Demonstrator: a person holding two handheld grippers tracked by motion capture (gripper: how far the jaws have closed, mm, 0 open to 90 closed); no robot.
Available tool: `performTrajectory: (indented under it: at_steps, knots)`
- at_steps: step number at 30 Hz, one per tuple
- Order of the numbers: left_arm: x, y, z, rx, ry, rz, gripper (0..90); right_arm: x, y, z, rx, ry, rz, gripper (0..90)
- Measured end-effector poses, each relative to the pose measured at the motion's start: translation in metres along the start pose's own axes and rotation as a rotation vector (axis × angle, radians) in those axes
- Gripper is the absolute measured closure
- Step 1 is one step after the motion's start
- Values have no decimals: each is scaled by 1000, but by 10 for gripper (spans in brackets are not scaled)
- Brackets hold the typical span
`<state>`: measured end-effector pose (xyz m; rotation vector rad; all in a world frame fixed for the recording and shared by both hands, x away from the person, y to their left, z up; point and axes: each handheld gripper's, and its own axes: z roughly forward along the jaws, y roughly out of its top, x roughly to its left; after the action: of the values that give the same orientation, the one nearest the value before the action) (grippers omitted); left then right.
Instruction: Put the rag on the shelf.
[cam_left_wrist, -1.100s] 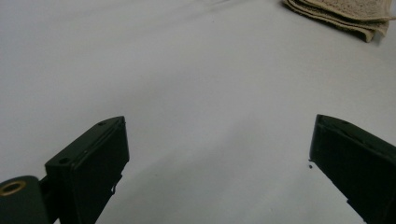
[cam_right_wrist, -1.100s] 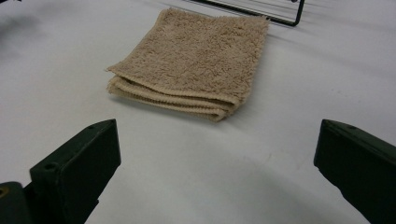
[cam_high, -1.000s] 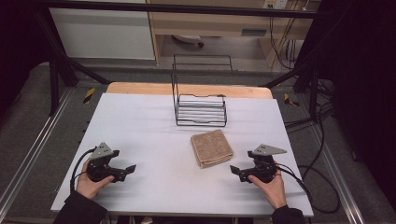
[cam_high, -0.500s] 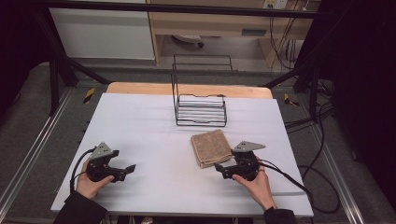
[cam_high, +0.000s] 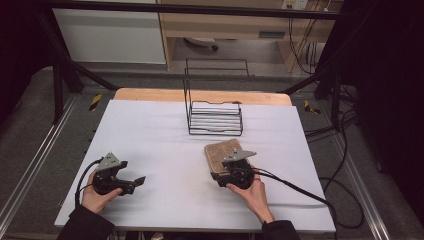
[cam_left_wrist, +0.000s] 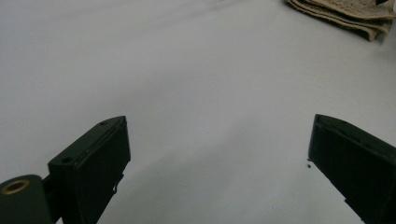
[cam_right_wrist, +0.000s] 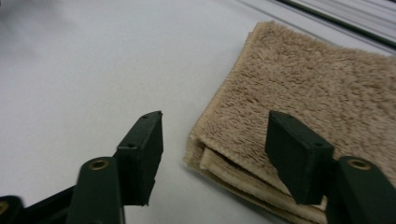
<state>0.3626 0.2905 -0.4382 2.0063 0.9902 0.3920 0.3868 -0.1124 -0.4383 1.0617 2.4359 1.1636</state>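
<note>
A folded tan towel (cam_high: 223, 151) lies on the white table (cam_high: 150, 130), right of centre. My right gripper (cam_high: 216, 176) is at its near corner, held by a hand from below. In the right gripper view the towel's (cam_right_wrist: 317, 88) folded corner sits between the jaws of the right gripper (cam_right_wrist: 215, 123). Those jaws have just been closing and stand about half apart; the left pad (cam_right_wrist: 147, 149) is clear of the cloth. My left gripper (cam_high: 139, 181) rests at the table's near left, wide open (cam_left_wrist: 217, 135) over bare table, with the towel's edge (cam_left_wrist: 345, 14) far off.
A black wire rack (cam_high: 215, 120) stands at the back centre of the table, just beyond the towel. A wooden strip (cam_high: 150, 94) runs along the table's far edge. Cables trail from both grippers off the near side.
My right gripper has slid left across the table to the towel's near corner, and its jaws have narrowed. The left gripper has stayed put.
</note>
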Motion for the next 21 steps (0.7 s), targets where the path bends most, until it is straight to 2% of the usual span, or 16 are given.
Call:
performTrajectory:
  at_steps: [4,10,14,18,20,21]
  knots:
    - [0,0,0,1,0,-1,54,2,1,8,14,-14,4,485]
    - [0,0,0,7,0,3,56,8,2,17,41,-70,-28,529]
    - [0,0,0,4,1,-1,56,10,0,20,32,-106,-43,574]
    - [0,0,0,8,1,1,57,13,-3,20,30,-137,-96,602]
    - [0,0,0,8,1,2,57,17,-3,22,47,-172,-143,617]
    - [0,0,0,8,2,2,57,17,-3,22,47,-172,-143,617]
